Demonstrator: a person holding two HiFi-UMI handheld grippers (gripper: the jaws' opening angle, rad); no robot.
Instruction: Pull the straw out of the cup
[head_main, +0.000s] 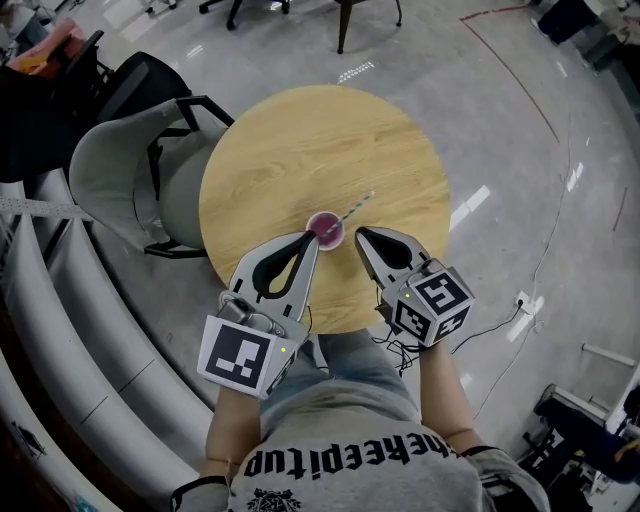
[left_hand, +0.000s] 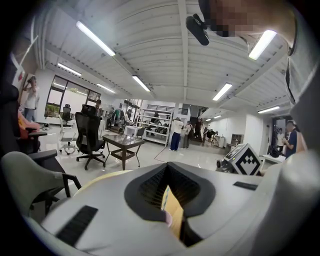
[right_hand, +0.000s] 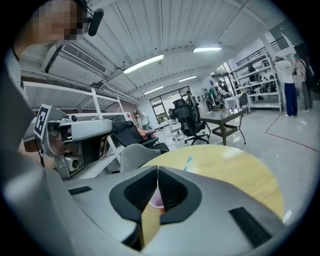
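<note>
Glossy grey floor (head_main: 500, 120) surrounds a round wooden worktop (head_main: 300, 140), seen from steeply above. Nearest, the person's printed shirt (head_main: 350, 460) is cut off by the bottom edge. Just beyond it, the left gripper (head_main: 311, 240) and right gripper (head_main: 360, 233) reach over the worktop's near rim. Both sets of jaws are nearly closed, with only a thin slit between them, and they grip nothing. A small pink cup (head_main: 325, 229) stands between the two tips, on the worktop's near half. The left tip is just beside it and the right tip is near it. Through each slit the cup shows only as a pink sliver, hard to make out. A thin pale blue straw (head_main: 354, 209) stands in the cup, its long axis leaning away from the person and to the right. Its lower end is hidden inside. Farther left, a grey chair (head_main: 110, 170) sits just beside the worktop. Far off, office chairs (left_hand: 90, 137) and shelves (left_hand: 160, 122) look small and blurred.
</note>
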